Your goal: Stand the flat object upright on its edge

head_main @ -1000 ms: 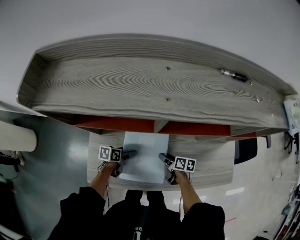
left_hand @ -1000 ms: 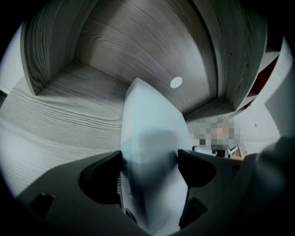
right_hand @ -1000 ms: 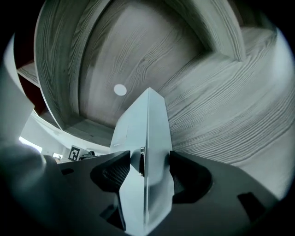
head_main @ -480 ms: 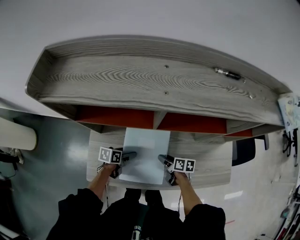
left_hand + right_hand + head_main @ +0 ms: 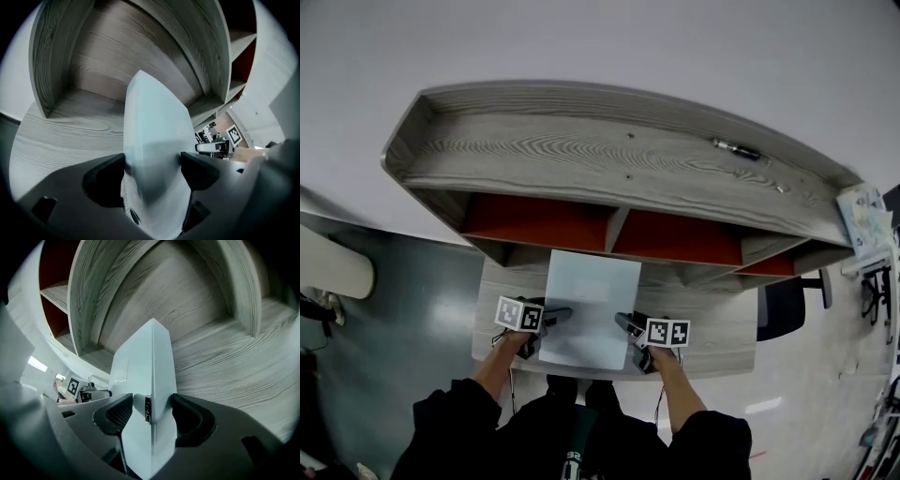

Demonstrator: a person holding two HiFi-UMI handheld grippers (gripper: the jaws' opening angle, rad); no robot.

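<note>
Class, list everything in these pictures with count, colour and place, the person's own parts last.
flat object: 1, pale blue, over the desk
desk: 1, grey wood, in front of the person
shelf unit: 1, grey wood, red backs, behind the desk
small cylinder: 1, dark, on the shelf unit's top, right end
chair: 1, dark, right of the desk
left gripper: 1, dark, shut on the flat object's left edge
right gripper: 1, dark, shut on its right edge

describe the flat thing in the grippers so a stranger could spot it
Find the grey desk under the red-backed shelf. Near its front a pale blue slab is held between the left gripper and right gripper, each shut on one side. It is the only smooth, pale thing against the grained wood.
</note>
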